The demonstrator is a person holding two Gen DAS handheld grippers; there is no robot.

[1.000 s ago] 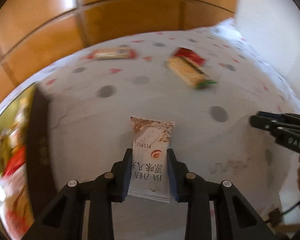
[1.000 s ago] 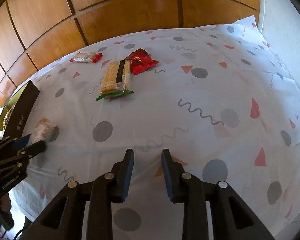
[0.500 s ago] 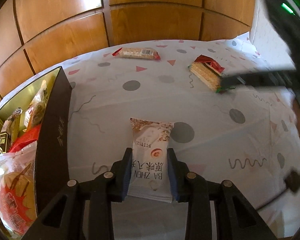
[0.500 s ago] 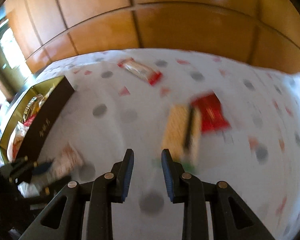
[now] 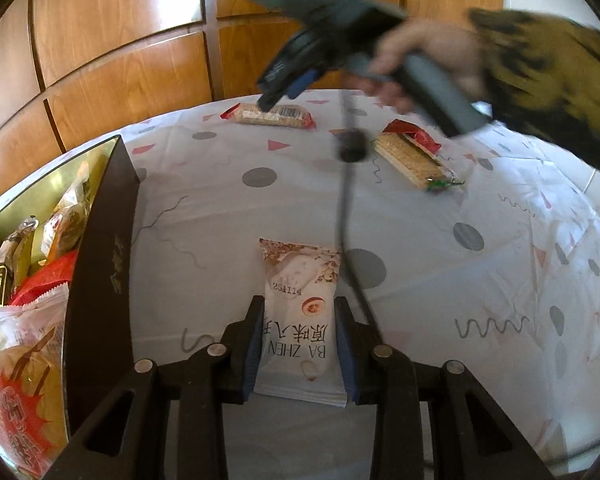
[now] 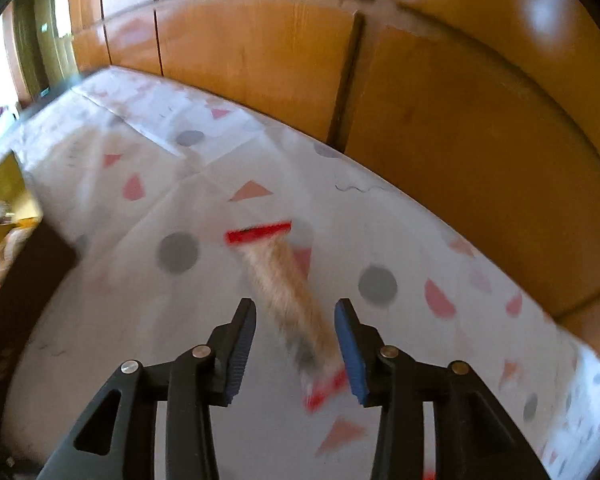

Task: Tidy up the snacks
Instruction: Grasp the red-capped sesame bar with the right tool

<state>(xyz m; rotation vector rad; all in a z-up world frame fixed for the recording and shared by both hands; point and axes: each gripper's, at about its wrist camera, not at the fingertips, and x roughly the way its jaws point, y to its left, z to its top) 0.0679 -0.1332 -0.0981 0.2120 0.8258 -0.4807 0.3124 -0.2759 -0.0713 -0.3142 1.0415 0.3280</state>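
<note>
We work at a table (image 5: 500, 288) under a white cloth printed with grey dots and pink triangles, backed by glossy wooden wall panels (image 5: 132, 64), with a dark box (image 5: 100, 264) at its left edge already holding several snacks. Our left gripper (image 5: 300, 344) is clamped on a white wrapped snack (image 5: 300, 300), pads squeezing its sides low down; it looks light and crinkly, so we judge a mid-body pinch safest. Our right gripper (image 6: 296, 344) has just been opening its jaws and hangs over the red-ended biscuit bar (image 6: 284, 280), which lies between them, apparently ungripped. That bar seems stiff but brittle with a slippery film, best taken across its narrow width. A cracker pack (image 5: 412, 160) and a red packet (image 5: 416, 132) lie further right.
</note>
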